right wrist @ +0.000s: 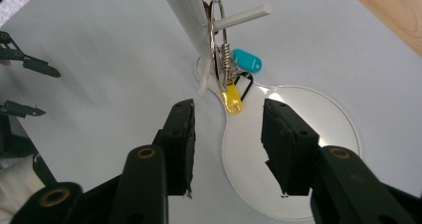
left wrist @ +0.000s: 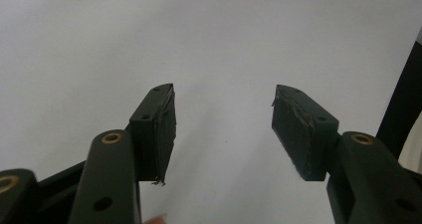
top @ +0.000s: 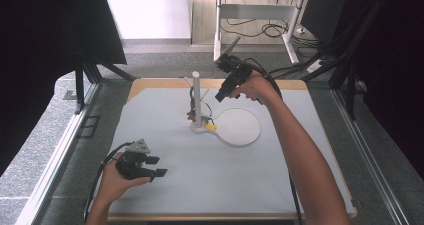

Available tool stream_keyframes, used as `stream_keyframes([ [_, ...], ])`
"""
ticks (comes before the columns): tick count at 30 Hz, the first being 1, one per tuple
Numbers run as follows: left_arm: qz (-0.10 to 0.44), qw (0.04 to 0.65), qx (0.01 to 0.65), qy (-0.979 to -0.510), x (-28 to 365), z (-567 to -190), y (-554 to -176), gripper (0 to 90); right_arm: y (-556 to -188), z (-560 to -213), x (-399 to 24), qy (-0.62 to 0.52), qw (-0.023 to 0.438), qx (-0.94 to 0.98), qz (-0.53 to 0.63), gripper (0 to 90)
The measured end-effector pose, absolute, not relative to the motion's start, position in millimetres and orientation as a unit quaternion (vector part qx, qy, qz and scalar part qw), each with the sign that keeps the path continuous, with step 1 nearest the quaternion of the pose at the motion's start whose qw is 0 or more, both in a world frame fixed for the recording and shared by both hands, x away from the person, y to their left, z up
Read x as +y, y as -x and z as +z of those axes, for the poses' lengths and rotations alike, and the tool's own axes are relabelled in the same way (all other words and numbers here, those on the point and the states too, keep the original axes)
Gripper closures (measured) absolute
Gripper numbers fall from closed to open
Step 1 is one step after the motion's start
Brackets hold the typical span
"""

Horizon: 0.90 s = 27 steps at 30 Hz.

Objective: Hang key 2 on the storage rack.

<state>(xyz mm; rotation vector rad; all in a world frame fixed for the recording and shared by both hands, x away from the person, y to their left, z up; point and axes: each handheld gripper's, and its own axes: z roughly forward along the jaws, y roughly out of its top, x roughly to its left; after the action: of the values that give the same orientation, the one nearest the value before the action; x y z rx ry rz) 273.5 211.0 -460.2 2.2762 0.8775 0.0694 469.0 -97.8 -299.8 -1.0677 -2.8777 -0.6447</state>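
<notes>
Right gripper (right wrist: pixel 226 134) jaws parted, empty, before yellow key tag (right wrist: pixel 232 100) hanging on stand (right wrist: pixel 186 20)

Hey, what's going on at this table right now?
A person works at a grey-topped table with a gripper in each hand. The right gripper hangs open, holding nothing, just short of a white stand with pegs, where a bunch of keys with a yellow tag and a teal tag hangs from a peg. The stand's round base lies flat on the table. The left gripper is open too, over bare tabletop near the front edge.
</notes>
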Motion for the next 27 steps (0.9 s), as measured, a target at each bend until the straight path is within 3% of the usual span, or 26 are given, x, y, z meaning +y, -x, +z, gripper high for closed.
stream_keyframes([
  [12,0.034,0.34,0.347,-0.874,207.1,-460.4,-272.4,43.1,-417.6,-308.9,-167.5,0.326,-0.027,-0.9,-0.289,50.6],
  [20,0.038,0.33,0.342,-0.879,203.3,-458.7,-270.4,42.7,-359.5,-353.6,-233.9,0.324,-0.033,-0.881,-0.342,49.9],
  [27,0.035,0.326,0.343,-0.88,201.8,-460.3,-269.1,42.6,-326.1,-390.4,-267.5,0.344,-0.035,-0.862,-0.371,49.4],
])
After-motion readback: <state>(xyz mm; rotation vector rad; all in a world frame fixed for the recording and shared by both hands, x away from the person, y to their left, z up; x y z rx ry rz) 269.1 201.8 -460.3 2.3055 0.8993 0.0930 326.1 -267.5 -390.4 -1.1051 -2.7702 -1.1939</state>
